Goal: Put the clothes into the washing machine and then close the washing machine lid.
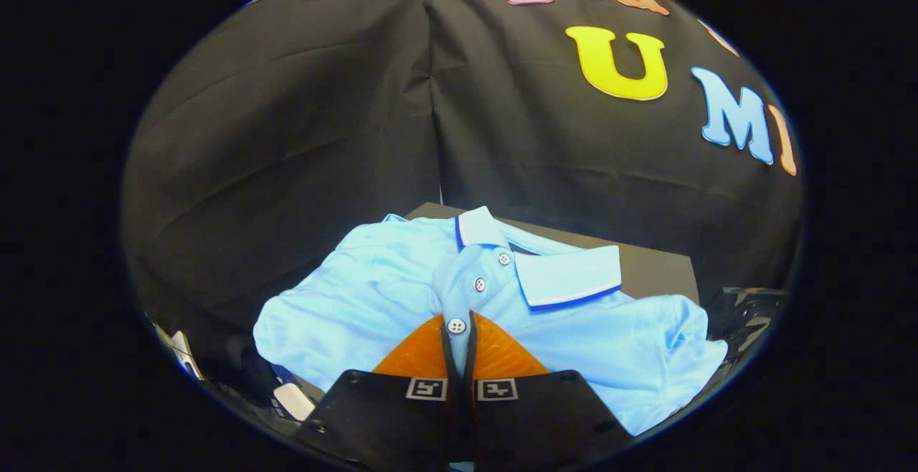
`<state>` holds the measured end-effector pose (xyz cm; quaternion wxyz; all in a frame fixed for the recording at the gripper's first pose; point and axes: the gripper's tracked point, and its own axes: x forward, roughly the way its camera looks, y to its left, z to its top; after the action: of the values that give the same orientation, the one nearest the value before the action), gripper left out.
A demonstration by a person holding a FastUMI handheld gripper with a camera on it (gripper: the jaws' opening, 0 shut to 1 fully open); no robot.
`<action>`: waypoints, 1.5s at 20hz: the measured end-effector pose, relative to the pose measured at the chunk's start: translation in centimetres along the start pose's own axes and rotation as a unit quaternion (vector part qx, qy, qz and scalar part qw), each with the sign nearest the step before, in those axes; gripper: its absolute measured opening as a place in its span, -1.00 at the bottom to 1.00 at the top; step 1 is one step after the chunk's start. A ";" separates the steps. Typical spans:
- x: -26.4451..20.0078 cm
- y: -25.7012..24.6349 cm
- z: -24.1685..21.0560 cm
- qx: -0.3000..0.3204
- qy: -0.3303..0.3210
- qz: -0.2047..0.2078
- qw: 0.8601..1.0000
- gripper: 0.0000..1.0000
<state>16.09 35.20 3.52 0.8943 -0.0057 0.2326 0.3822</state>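
A light blue polo shirt (373, 293) with a white, blue-edged collar (566, 278) and white buttons hangs spread out ahead of me and looks lifted. My gripper (459, 323) is shut on the shirt's button placket, with the lowest button pinched right at the fingertips. The fabric drapes to both sides of the fingers. Behind the shirt lies a dark flat surface (660, 271), partly covered by it.
A dark object (746, 314) sits to the right beyond the shirt's sleeve. Small pale objects (294, 400) lie low on the left beside the fingers. The black cloth wall (301, 135) closes the space behind.
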 end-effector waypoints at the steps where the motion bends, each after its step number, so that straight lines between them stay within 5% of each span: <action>1: -0.4 0.0 0.3 0.010 -0.004 0.006 1.000 -0.97; 16: -6.9 0.0 5.0 0.033 -0.080 0.053 0.995 -0.97; 30: -11.7 -7.2 6.4 0.040 -0.124 0.011 0.991 -0.97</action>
<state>16.65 23.32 12.95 0.9114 0.0796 0.1353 0.3805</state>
